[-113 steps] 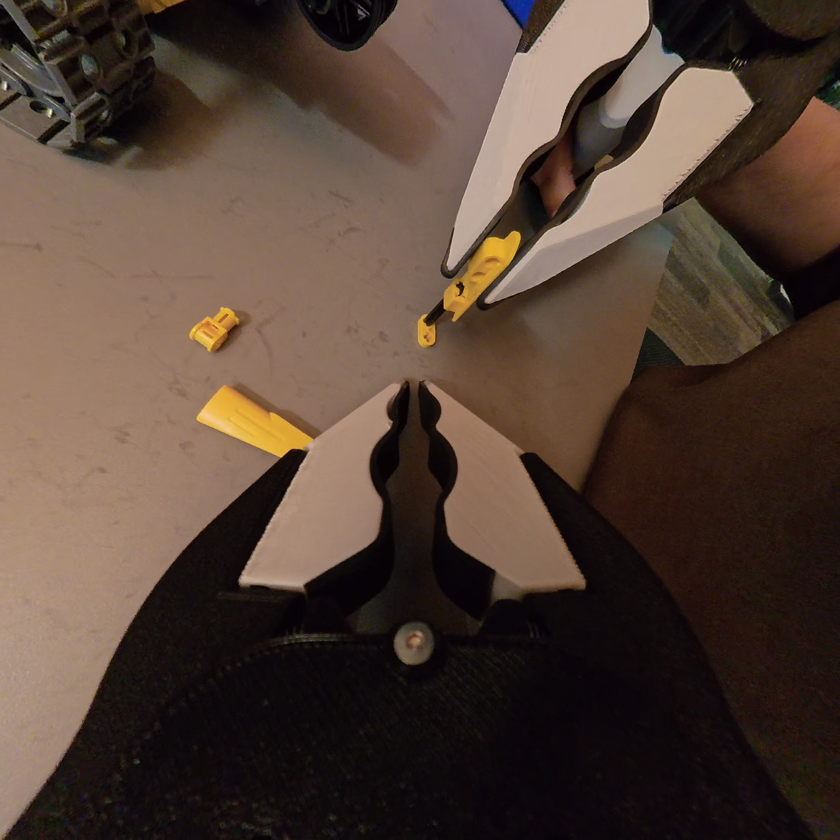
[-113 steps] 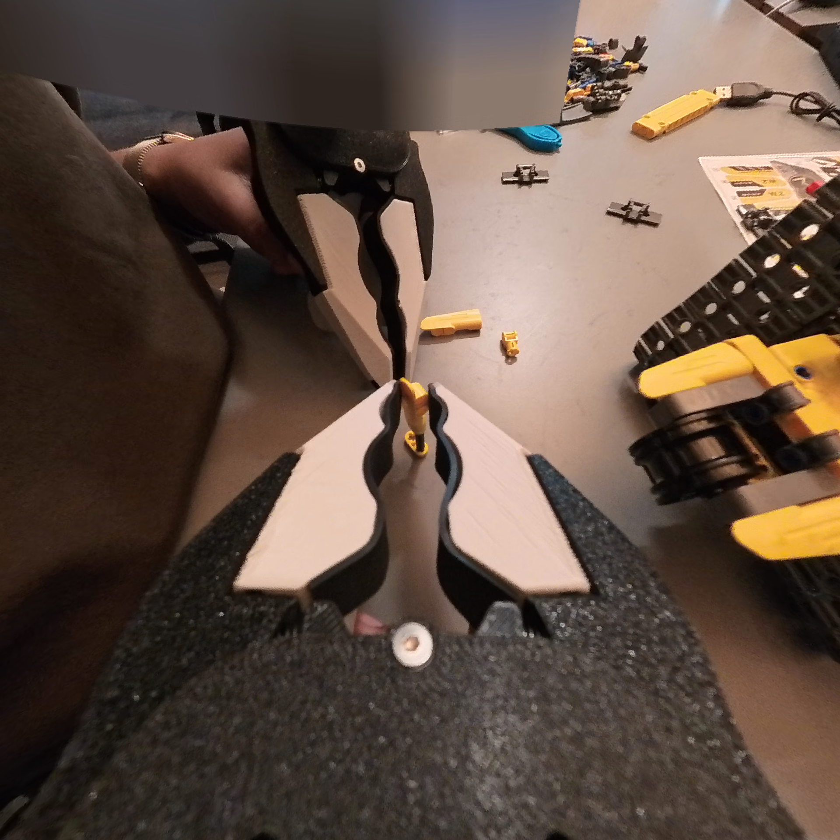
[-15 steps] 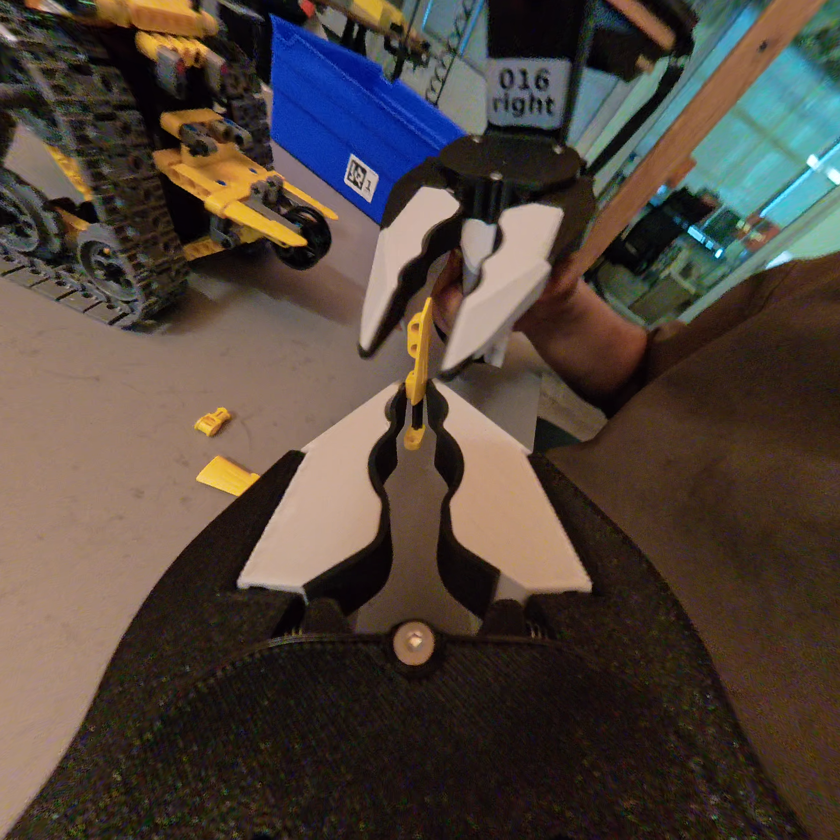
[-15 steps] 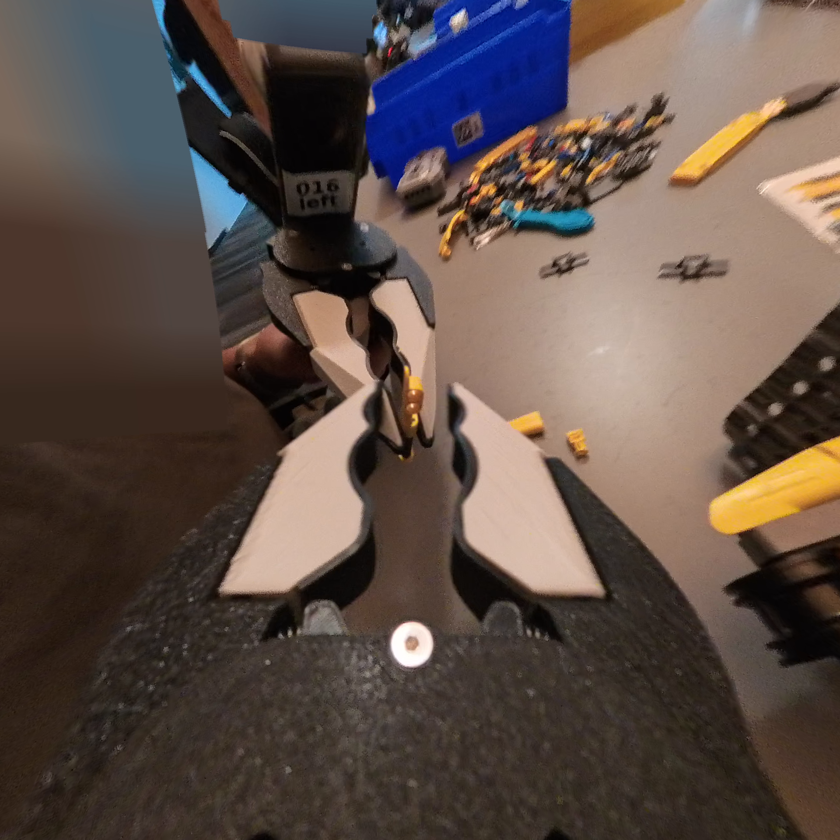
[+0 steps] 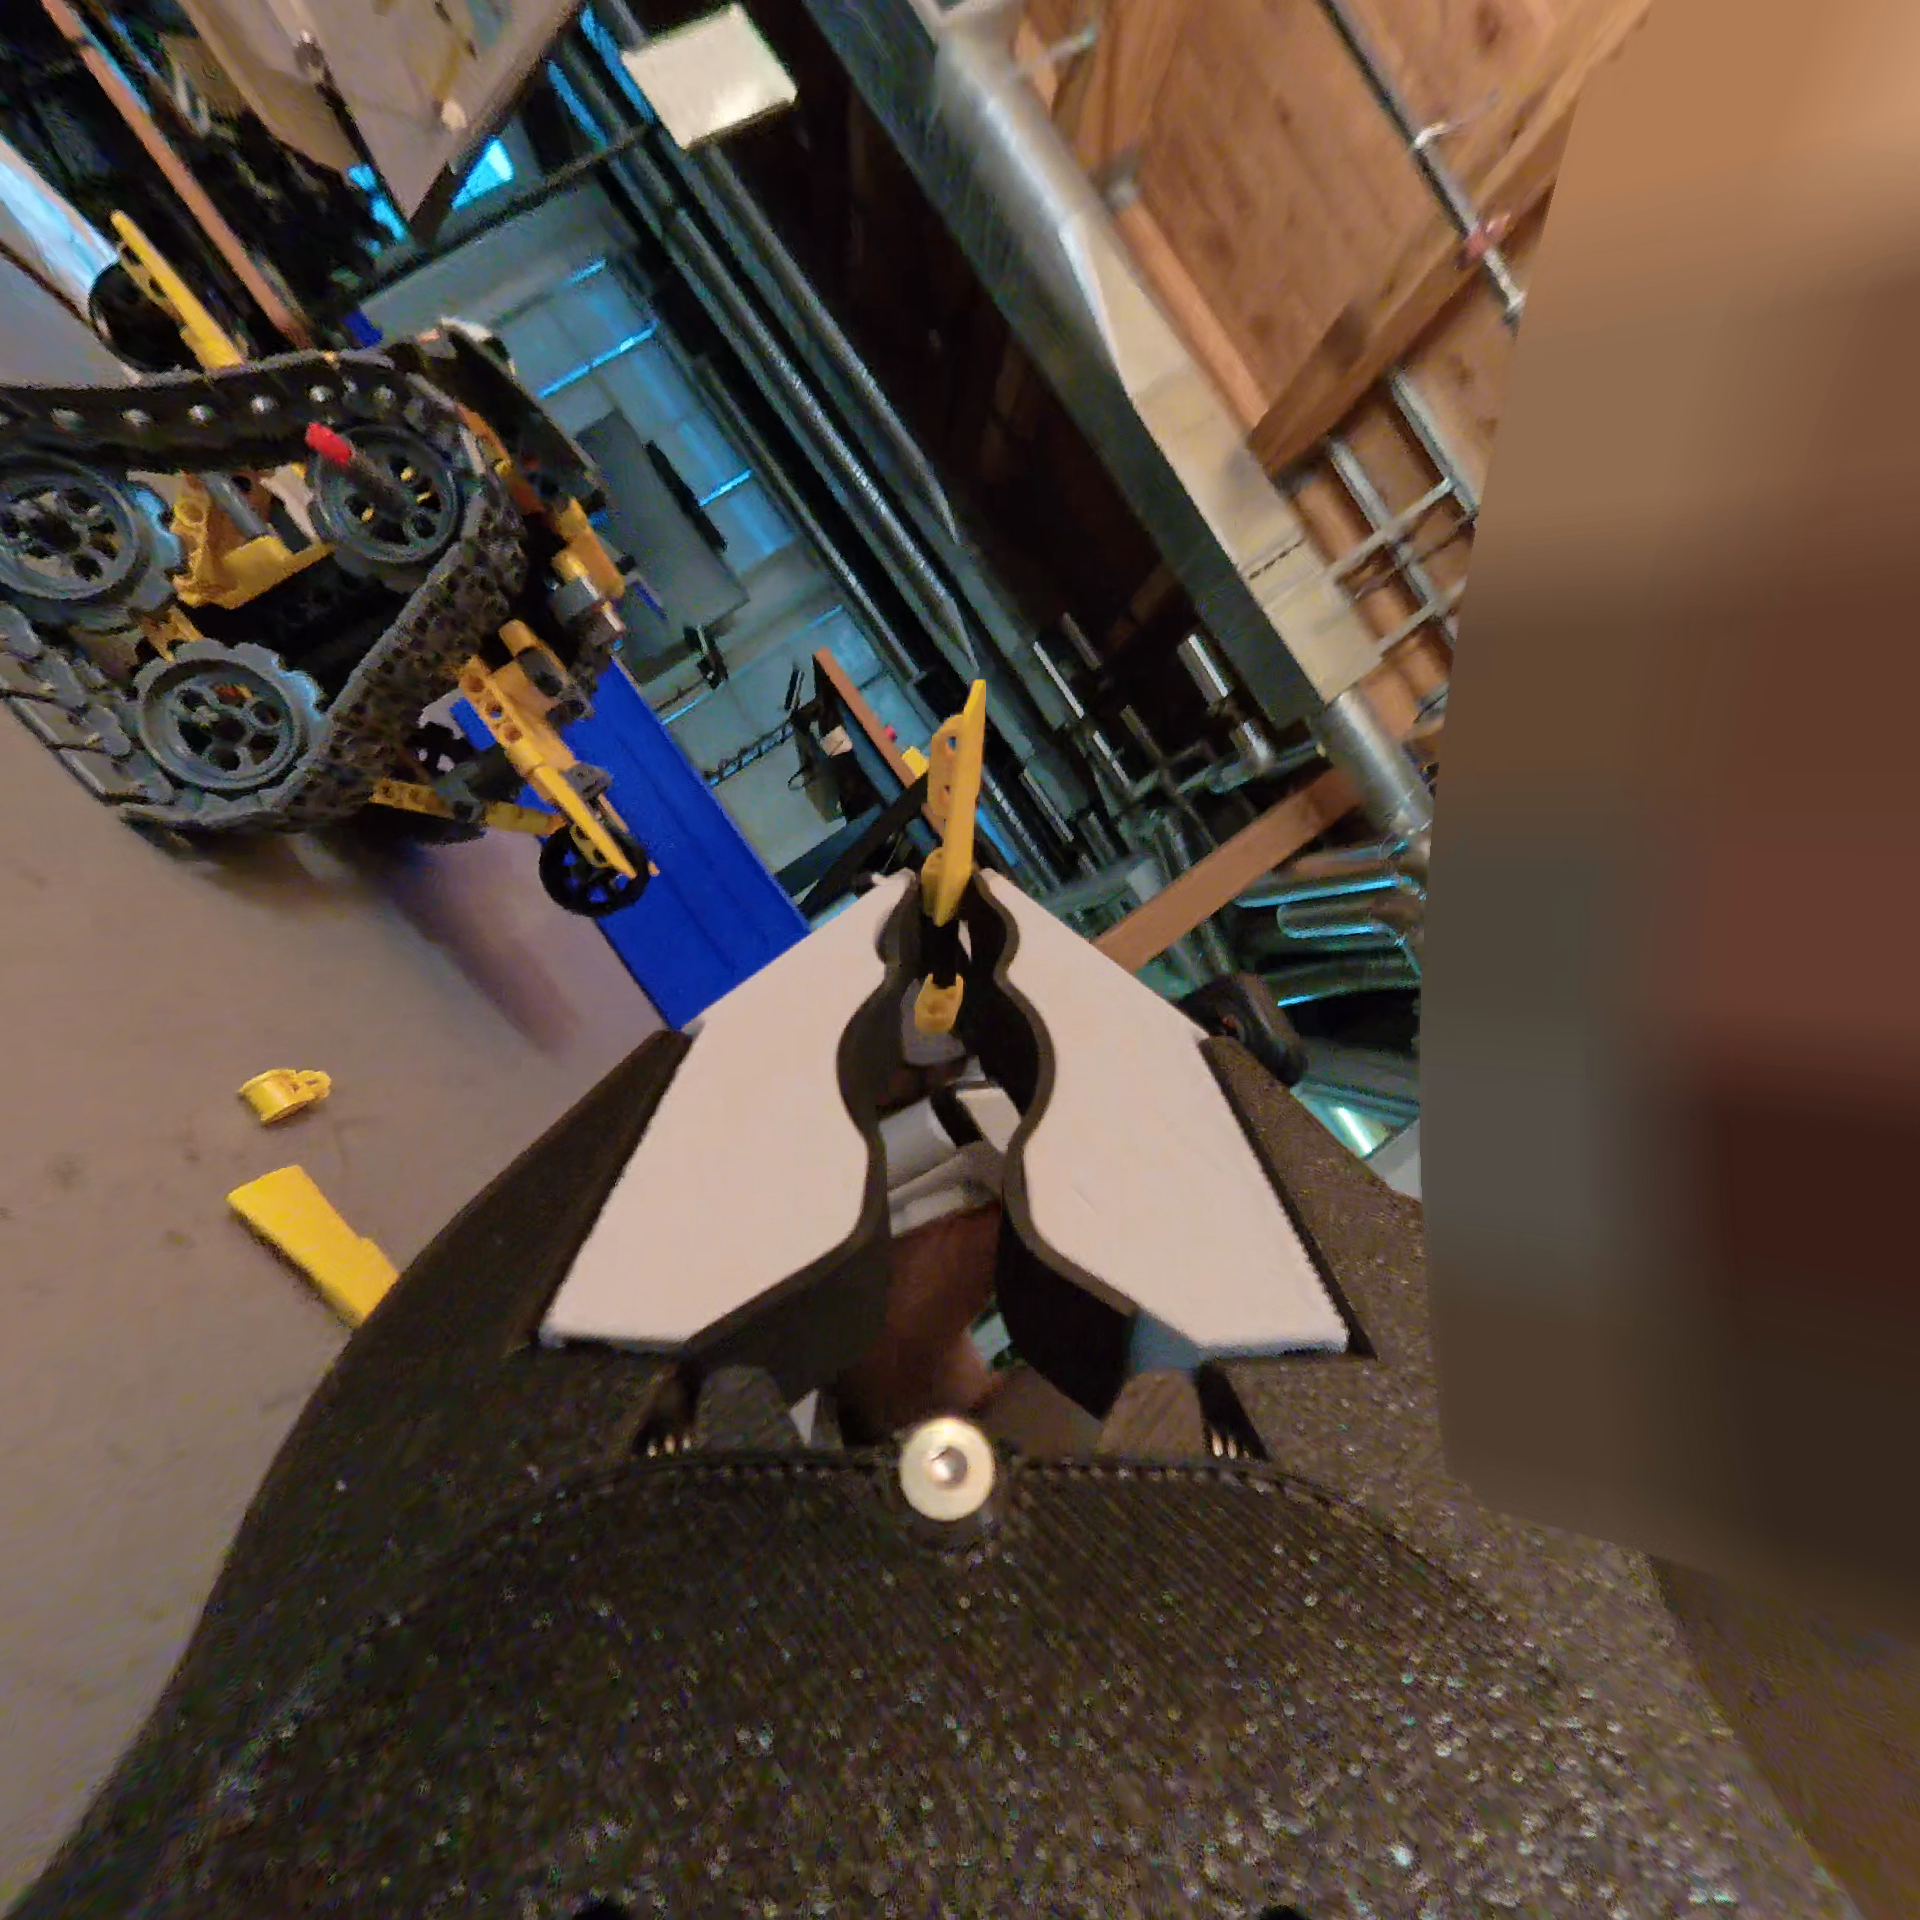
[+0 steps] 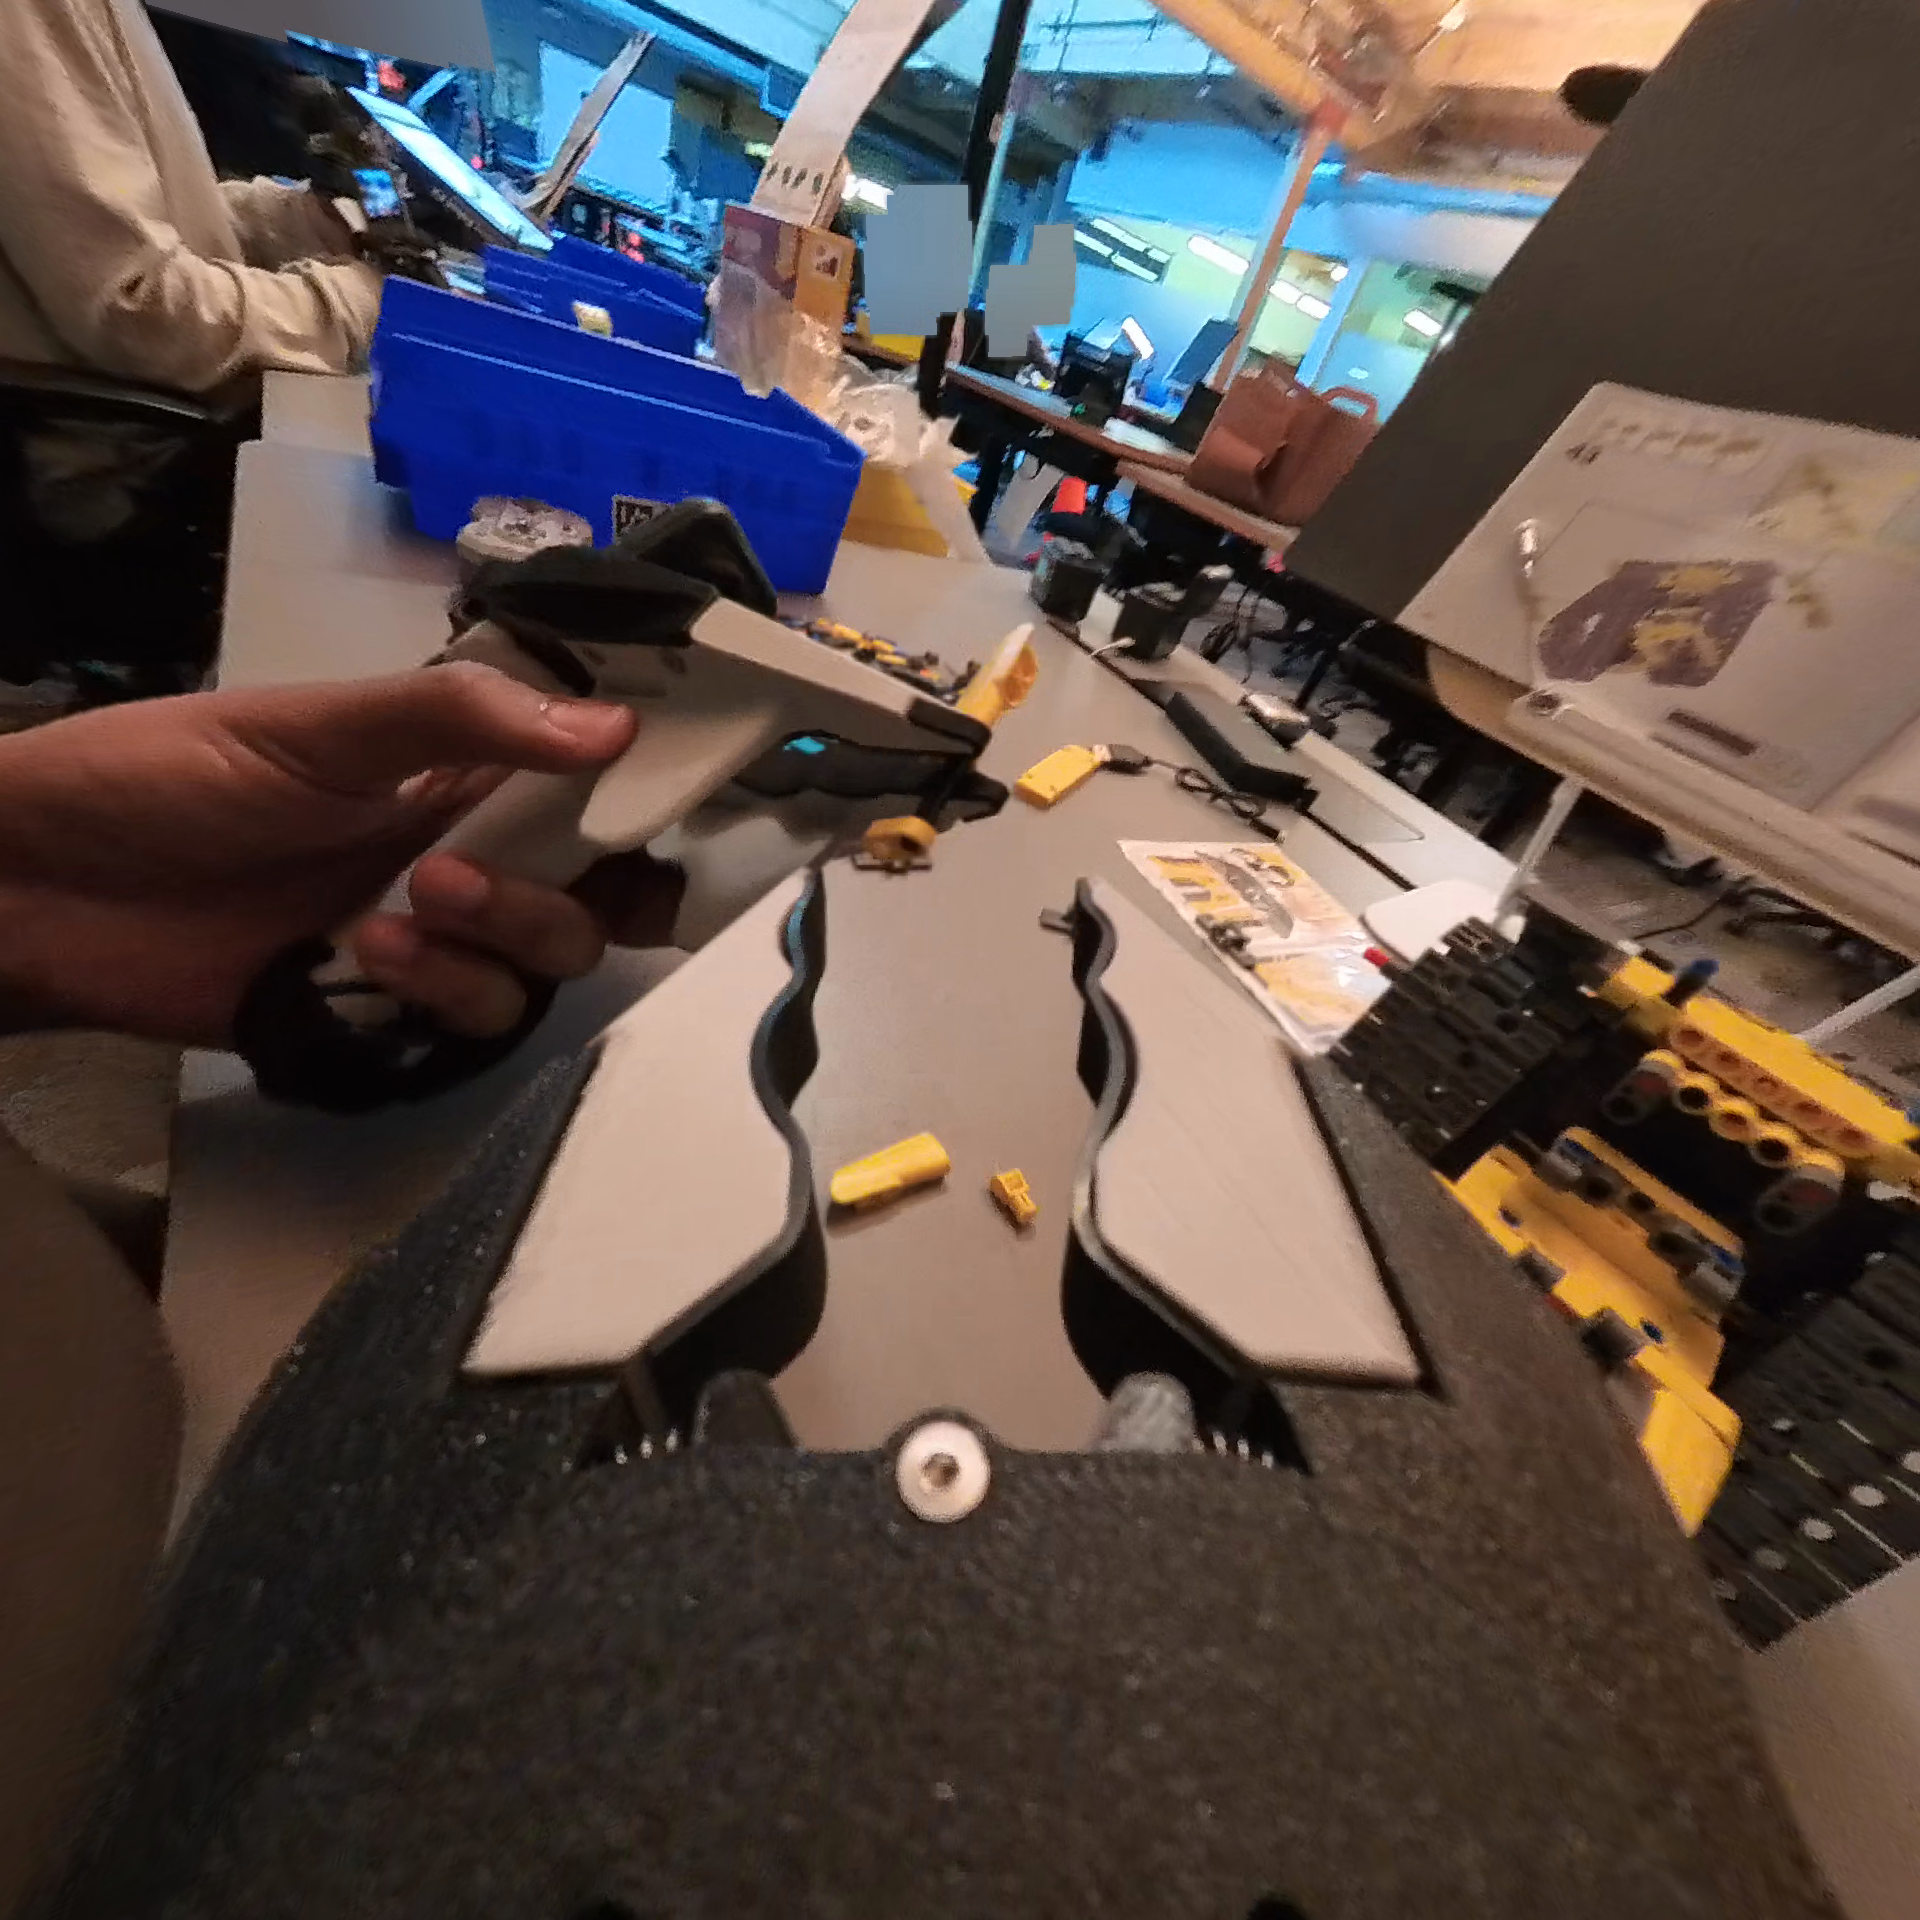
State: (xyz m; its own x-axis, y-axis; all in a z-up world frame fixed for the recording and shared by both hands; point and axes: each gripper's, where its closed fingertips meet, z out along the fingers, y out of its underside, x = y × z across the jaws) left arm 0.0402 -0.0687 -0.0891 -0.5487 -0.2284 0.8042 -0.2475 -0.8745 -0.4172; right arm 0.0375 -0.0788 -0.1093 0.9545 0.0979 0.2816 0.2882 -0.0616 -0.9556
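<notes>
My left gripper [image 5: 940,896] is shut on a thin yellow beam with a black axle [image 5: 956,790], held up in the air and tilted away from the table. In the right wrist view a hand holds that left gripper [image 6: 961,750] at the left, with the yellow beam [image 6: 1003,673] sticking out past its tips. My right gripper [image 6: 948,891] is open and empty, just below and to the right of it. Between its fingers I see a yellow wedge panel [image 6: 888,1169] and a small yellow connector [image 6: 1013,1195] lying on the grey table [image 6: 935,1039].
A black-and-yellow tracked vehicle model [image 6: 1662,1143] stands at the right, also seen in the left wrist view [image 5: 260,623]. Blue bins [image 6: 603,457], loose parts, a leaflet [image 6: 1247,925], a yellow block on a cable [image 6: 1055,774] and a propped booklet [image 6: 1714,582] lie farther back. A person in beige stands at the far left. Less than 4 cm separates the two grippers' tips.
The yellow beam passed from my right gripper to my left. Since half a second ago the right gripper has drawn back and opened wider, and the left has tilted upward with the beam.
</notes>
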